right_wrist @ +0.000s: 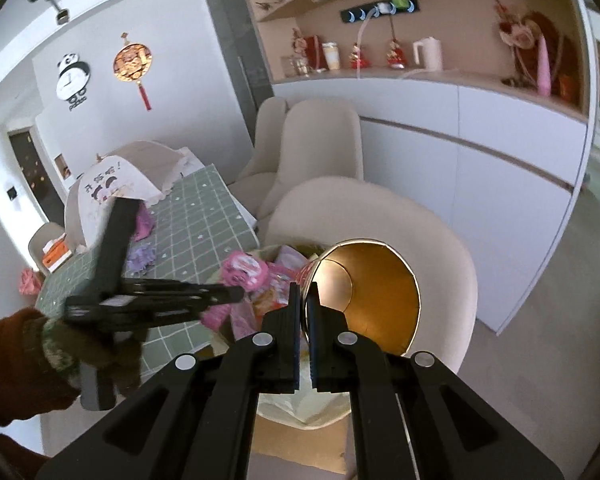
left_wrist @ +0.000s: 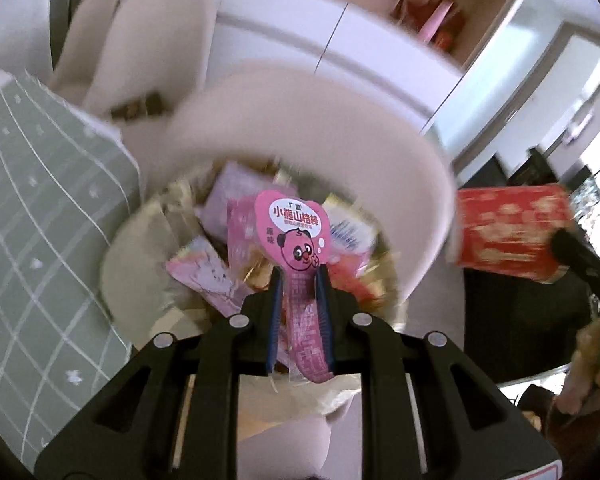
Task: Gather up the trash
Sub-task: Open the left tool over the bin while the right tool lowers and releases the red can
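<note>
My left gripper (left_wrist: 298,276) is shut on a pink snack wrapper (left_wrist: 296,232) with a cartoon bear face. It holds the wrapper over a lined trash bin (left_wrist: 116,264) full of pink and gold wrappers. My right gripper (right_wrist: 306,292) is shut on the rim of a paper cup (right_wrist: 380,292), red outside and gold inside, tipped on its side just right of the bin's bag (right_wrist: 296,408). The red cup (left_wrist: 508,232) also shows at the right of the left wrist view. In the right wrist view, a gloved hand holds the left gripper (right_wrist: 236,294) with the pink wrapper (right_wrist: 246,272).
A cream chair (right_wrist: 440,240) curves behind the bin, with two more chairs (right_wrist: 312,144) beyond. A table with a green checked cloth (right_wrist: 196,216) lies to the left and carries a mesh food cover (right_wrist: 112,184). White cabinets (right_wrist: 500,152) line the right wall.
</note>
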{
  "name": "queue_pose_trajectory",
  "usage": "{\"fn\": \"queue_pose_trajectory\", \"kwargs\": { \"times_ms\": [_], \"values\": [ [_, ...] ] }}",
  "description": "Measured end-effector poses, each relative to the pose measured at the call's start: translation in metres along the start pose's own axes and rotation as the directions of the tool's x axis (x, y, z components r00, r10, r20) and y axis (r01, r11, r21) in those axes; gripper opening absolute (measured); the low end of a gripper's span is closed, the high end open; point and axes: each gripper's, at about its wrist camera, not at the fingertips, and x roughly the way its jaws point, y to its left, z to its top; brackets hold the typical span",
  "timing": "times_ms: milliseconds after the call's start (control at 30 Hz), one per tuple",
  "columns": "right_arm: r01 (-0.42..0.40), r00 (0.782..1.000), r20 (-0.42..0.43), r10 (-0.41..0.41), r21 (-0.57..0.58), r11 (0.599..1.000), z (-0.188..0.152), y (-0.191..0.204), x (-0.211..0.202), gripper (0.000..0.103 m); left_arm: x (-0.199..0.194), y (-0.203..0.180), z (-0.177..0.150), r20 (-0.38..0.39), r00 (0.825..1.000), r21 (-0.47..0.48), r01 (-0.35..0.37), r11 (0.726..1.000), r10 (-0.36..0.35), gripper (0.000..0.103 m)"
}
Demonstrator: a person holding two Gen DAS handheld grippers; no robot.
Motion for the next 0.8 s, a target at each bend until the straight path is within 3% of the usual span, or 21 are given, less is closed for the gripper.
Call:
{"fn": "queue_pose_trajectory", "kwargs": {
  "times_ms": [100, 167, 233, 300, 367, 600, 800],
  "values": [
    [-0.012, 1.0, -0.023, 0.013, 0.041, 0.999, -0.006, -0.017, 0.014, 0.006, 0.04, 0.009, 0.004, -0.123, 0.991, -0.013, -0.054, 0.998, 0.052, 0.016],
    [-0.017, 0.999, -0.032, 0.019, 0.057, 0.998, -0.008, -0.021, 0.023, 0.006, 0.049, 0.011, 0.007, -0.126, 0.987, -0.003, -0.099, 0.995, 0.098, 0.016],
    [-0.025, 0.999, -0.037, 0.028, 0.077, 0.997, -0.009, -0.029, 0.031, 0.006, 0.05, 0.011, 0.011, -0.098, 0.989, 0.009, -0.109, 0.994, 0.109, 0.018],
    [-0.039, 0.998, -0.037, 0.043, 0.098, 0.994, -0.01, -0.032, 0.037, 0.006, 0.043, 0.011, 0.014, -0.062, 0.997, 0.007, -0.053, 0.999, 0.053, 0.028],
    [-0.058, 0.997, -0.035, 0.062, 0.115, 0.992, -0.009, -0.035, 0.044, 0.006, 0.032, 0.012, 0.012, -0.024, 0.999, 0.01, -0.043, 0.999, 0.044, 0.045],
    [-0.169, 0.985, -0.01, 0.171, 0.128, 0.977, 0.01, -0.001, 0.076, 0.006, -0.01, 0.015, -0.006, 0.028, 0.999, 0.028, -0.021, 0.999, 0.02, 0.061],
    [-0.231, 0.967, -0.067, 0.245, 0.164, 0.959, 0.004, 0.032, 0.136, 0.006, -0.072, 0.05, -0.048, 0.113, 0.992, -0.125, -0.036, 0.991, 0.051, 0.071]
  ]
}}
